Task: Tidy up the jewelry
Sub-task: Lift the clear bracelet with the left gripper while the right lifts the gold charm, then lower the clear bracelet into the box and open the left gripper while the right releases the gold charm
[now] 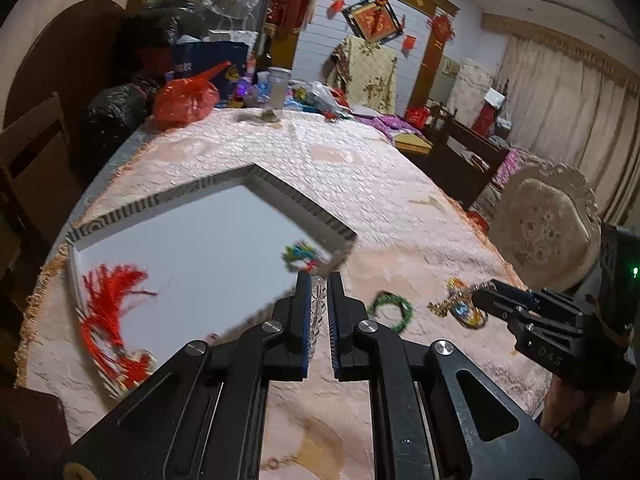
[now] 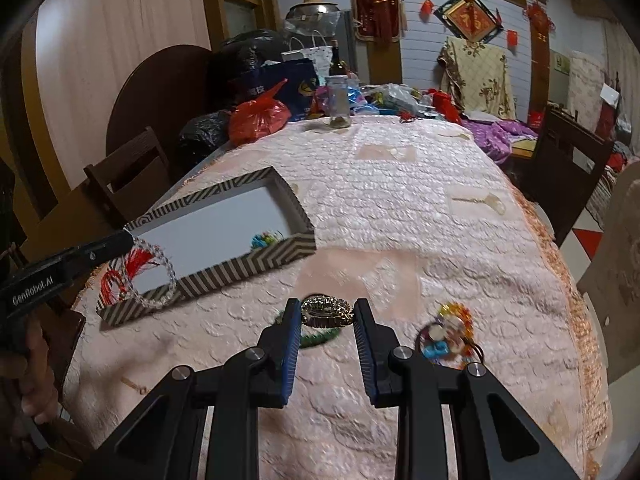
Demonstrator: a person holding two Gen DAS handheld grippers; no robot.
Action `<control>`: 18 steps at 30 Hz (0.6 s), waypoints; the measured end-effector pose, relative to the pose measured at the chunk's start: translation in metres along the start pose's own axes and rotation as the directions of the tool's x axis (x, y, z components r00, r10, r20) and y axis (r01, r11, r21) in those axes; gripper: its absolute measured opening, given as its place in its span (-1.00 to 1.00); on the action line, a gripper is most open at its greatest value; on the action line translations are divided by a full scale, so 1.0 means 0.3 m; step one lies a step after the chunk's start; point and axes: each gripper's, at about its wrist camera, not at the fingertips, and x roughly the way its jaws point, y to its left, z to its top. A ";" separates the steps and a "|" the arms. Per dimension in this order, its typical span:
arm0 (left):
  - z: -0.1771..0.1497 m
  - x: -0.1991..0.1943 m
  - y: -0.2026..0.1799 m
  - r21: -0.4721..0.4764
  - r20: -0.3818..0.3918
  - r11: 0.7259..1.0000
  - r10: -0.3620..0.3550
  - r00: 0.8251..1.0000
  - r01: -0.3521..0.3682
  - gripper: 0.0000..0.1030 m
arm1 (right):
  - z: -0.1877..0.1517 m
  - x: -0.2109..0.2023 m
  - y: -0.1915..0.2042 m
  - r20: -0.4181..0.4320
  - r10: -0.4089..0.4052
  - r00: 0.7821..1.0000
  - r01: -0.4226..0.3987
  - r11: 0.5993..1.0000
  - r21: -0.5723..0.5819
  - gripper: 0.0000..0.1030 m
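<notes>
Clear bead bracelet point(image 1: 318, 308) pinched between the nearly closed fingers of the left gripper point(image 1: 319, 280), hanging as a loop over the near corner of the striped box point(image 2: 224, 270). In the right wrist view the same bracelet point(image 2: 154, 276) dangles from the left gripper's tip point(image 2: 120, 240), above the box's front wall.

Inside the box: red tassel point(image 1: 106, 312) at the near end, small multicoloured bracelet point(image 1: 302, 256) at the far end, on the white floor.

Right gripper point(image 2: 326, 312) partly open, fingers on either side of a sparkly gold bracelet point(image 2: 326, 310); cannot tell if the pads touch it. Green bead bracelet point(image 2: 320, 336) lies on the cloth just beneath and left of it. Colourful beaded charm point(image 2: 446, 334) rests to the right, apart from the fingers.

All sits on a pink quilted tablecloth point(image 2: 400, 208). Red plastic bag point(image 2: 260, 118) and glass jar point(image 2: 338, 102) at the far edge.
</notes>
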 end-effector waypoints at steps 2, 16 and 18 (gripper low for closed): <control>0.028 -0.011 0.038 -0.015 0.015 1.000 0.014 1.000 -0.014 -0.88 | 0.021 0.016 0.019 -0.002 0.006 1.000 -0.006 1.000 -0.009 -0.51; 0.109 0.087 0.287 -0.097 -0.007 0.983 0.157 0.987 -0.157 -0.88 | 0.170 0.147 0.127 0.002 0.073 0.997 -0.073 0.996 -0.046 -0.51; 0.093 0.103 0.299 -0.101 -0.020 0.981 0.164 0.986 -0.165 -0.88 | 0.188 0.168 0.137 -0.001 0.084 0.996 -0.084 0.996 -0.040 -0.51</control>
